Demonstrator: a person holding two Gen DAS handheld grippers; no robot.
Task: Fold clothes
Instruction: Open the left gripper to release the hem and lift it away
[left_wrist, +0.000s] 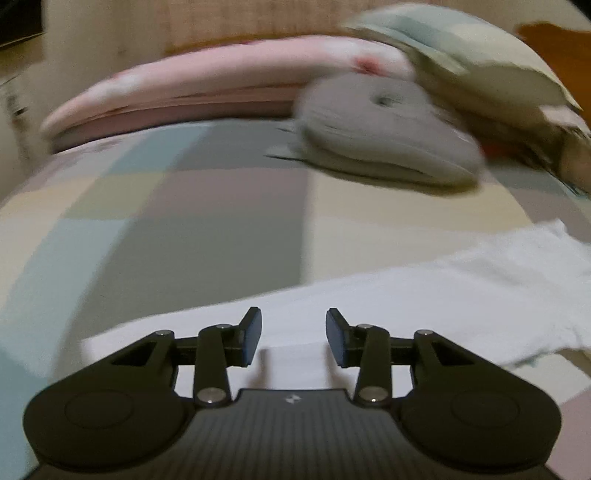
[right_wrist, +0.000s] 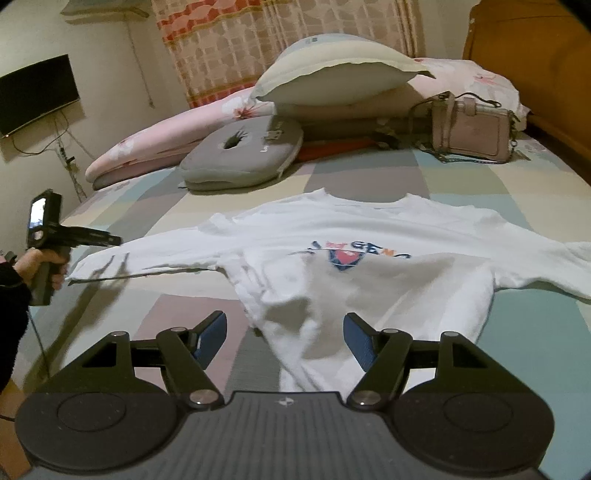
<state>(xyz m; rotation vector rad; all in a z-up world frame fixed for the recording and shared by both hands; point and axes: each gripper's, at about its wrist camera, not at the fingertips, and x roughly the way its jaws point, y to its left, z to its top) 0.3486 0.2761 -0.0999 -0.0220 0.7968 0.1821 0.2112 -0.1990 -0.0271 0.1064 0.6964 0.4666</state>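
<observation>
The left tongs (left_wrist: 293, 338) stand open with nothing between the blue pads, poised just above the end of a sleeve of the white T-shirt (left_wrist: 406, 302); whether they touch the cloth cannot be told, and this view is blurred. The right tongs (right_wrist: 284, 343) are open too, their pads spread to either side of the shirt's lower hem, gripping nothing.

The white T-shirt (right_wrist: 351, 258) lies face up on the bed (right_wrist: 498, 184), spread out with both sleeves stretched sideways and a red and blue print on the chest. Its lower part is rumpled and narrowed toward the right tongs. In the right wrist view the left tongs (right_wrist: 114, 240) show at the far left, held in the person's left hand (right_wrist: 44, 266) by a pistol grip, right at the tip of the shirt's sleeve.

The bed wears a checked sheet in pale blue, cream, grey and mauve. Beyond the shirt's collar sits a grey cushion (right_wrist: 240, 155) with a hole in its middle, leaning on a pink floral quilt (right_wrist: 155, 144). A cream pillow (right_wrist: 332, 74) rests above them, and a pink handbag (right_wrist: 472, 129) with a chain strap stands to the right, near the wooden headboard (right_wrist: 535, 55). A dark screen (right_wrist: 37, 96) hangs on the wall at left, beside a patterned curtain (right_wrist: 277, 37).
</observation>
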